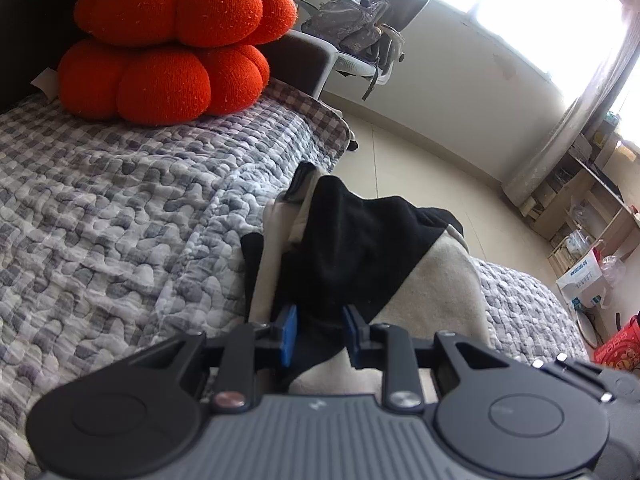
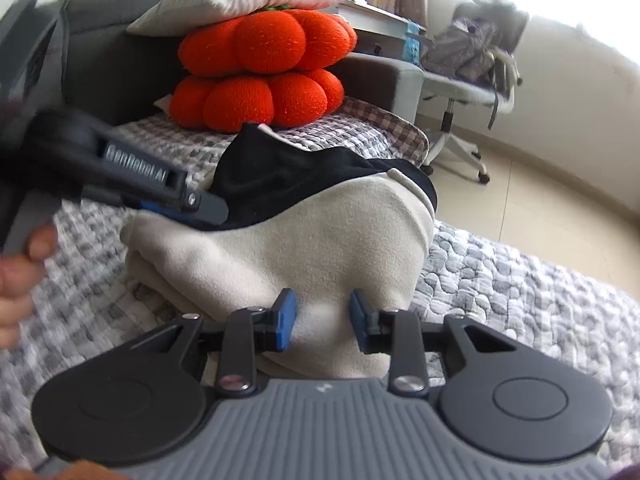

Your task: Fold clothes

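Toward nine o'clock in the right wrist view, we see the left hand-held gripper (image 2: 216, 210) reaching in from the left, its black arm printed with what reads as "GenRobot.AI", its tip on the black part of the garment (image 2: 280, 240). From its own camera, that left hand-held gripper (image 1: 319, 334) stands narrow, blue pads set against a pinch of black cloth, so we judge it to be gripping the fabric. The garment, cream fleece with a black panel, lies bunched on the quilted bed (image 2: 520, 300), straight ahead at twelve o'clock from both grippers, its long axis running away from us toward the orange cushions (image 2: 264, 72) at twelve. Further right, the right hand-held gripper (image 2: 323, 320) stands narrow too, pads closed on a fold of cream fleece. Both hands look about equally near; the left one holds the far black edge. Nothing else is legible.
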Motion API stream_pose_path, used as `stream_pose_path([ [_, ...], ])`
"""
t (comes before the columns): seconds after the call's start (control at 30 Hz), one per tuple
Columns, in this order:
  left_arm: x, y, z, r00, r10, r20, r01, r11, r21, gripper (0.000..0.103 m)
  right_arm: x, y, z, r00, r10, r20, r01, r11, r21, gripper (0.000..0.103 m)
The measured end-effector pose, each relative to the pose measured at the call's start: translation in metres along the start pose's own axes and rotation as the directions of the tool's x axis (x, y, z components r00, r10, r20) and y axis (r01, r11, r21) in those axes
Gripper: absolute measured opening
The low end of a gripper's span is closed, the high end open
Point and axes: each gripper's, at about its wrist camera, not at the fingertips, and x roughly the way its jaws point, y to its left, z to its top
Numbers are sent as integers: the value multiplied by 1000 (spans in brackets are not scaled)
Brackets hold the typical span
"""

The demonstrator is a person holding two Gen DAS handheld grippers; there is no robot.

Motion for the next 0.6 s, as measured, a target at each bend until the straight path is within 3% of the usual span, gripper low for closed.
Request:
stream_pose_path([
  [0.17, 1, 3, 2, 1000, -8, -15, 7, 1000, -25, 27, -7, -17, 25, 997, -30, 72, 22, 995, 101, 36],
  [0.3, 1, 5, 2, 1000, -17, -26, 16, 999, -39, 27, 12, -29, 48, 996, -42, 82, 28, 986, 165, 35],
  [0.37, 2, 4, 3, 999, -15, -29, 14, 999, -35, 27, 31, -35, 57, 998, -50, 47, 39, 975, 217, 35],
  [0.43, 3, 5, 3, 999, -20, -32, 19, 999, -37, 27, 59, -42, 55, 996, -60, -62, 73, 964, 255, 34],
  [0.53, 5, 6, 4, 999, -22, -38, 20, 999, -40, 27, 73, -26, 48, 990, -123, -68, 130, 984, 125, 35],
  [0.6, 5, 6, 4, 999, -23, -39, 22, 999, -43, 27, 70, -25, 55, 988, -125, -86, 133, 986, 100, 37],
])
